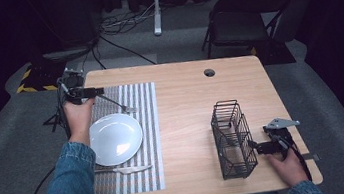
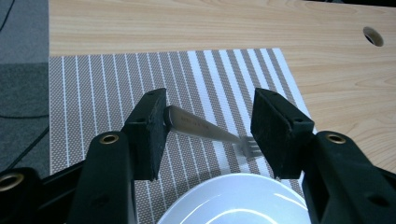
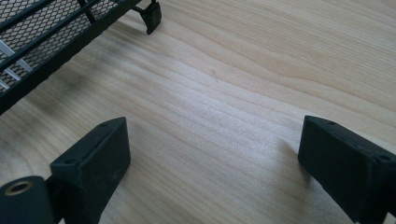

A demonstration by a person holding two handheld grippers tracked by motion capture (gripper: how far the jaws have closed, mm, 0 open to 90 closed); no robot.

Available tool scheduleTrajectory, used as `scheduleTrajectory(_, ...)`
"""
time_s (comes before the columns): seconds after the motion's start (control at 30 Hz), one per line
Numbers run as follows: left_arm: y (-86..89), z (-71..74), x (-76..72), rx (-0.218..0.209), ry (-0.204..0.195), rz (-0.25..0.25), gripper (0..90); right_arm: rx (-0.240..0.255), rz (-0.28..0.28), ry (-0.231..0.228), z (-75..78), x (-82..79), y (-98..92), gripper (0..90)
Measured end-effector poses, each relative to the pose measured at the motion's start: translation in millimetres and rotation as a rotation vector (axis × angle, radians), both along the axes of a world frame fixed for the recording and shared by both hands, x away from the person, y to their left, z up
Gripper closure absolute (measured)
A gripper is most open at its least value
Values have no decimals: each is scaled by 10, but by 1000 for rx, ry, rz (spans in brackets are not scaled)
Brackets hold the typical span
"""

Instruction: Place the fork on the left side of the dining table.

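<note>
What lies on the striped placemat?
On the placemat lie a white plate, a fork beyond it between the open jaws of the left gripper, and a knife nearer the person. The plate hides the mat beneath it.

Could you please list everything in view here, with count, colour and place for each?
table: one, light wood, centre of the high view, with a round hole near its far edge
placemat: one, brown and white stripes, left part of the table
plate: one, white, on the placemat
fork: one, silver, on the placemat beyond the plate, between the left jaws
knife: one, silver, on the placemat, on the plate's near side
basket: one, black wire, right part of the table
chair: one, black, on the floor beyond the table
left gripper: one, black, open, above the fork
right gripper: one, black, open, over bare table beside the basket
</note>
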State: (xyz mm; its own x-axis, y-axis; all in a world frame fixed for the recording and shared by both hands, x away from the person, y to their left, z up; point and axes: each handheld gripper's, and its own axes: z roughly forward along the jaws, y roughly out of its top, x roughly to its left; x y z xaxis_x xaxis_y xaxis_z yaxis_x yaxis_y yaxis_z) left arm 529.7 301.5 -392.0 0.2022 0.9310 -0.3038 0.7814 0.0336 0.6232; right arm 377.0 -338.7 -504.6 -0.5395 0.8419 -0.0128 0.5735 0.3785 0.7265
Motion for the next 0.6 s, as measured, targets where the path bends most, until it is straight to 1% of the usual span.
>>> scheduleTrajectory(0.1,32,-53,7,-3,11,9,469,0,-1,0,0,-1,0,91)
scheduleTrajectory(0.17,54,-96,10,-13,24,11,471,1,-2,0,0,-2,1,91)
scheduleTrajectory(0.23,64,-118,10,-19,27,14,470,1,-2,1,0,-2,1,91)
scheduleTrajectory(0.3,96,-177,12,-31,40,19,471,1,-2,0,0,-2,1,91)
scheduleTrajectory(0.5,134,-263,5,-31,61,24,471,0,-2,0,0,-1,1,91)
scheduleTrajectory(0.53,147,-302,5,-39,68,27,471,0,-1,0,0,-1,1,91)
scheduleTrajectory(0.6,153,-322,4,-47,73,26,471,0,-2,0,0,-1,1,91)
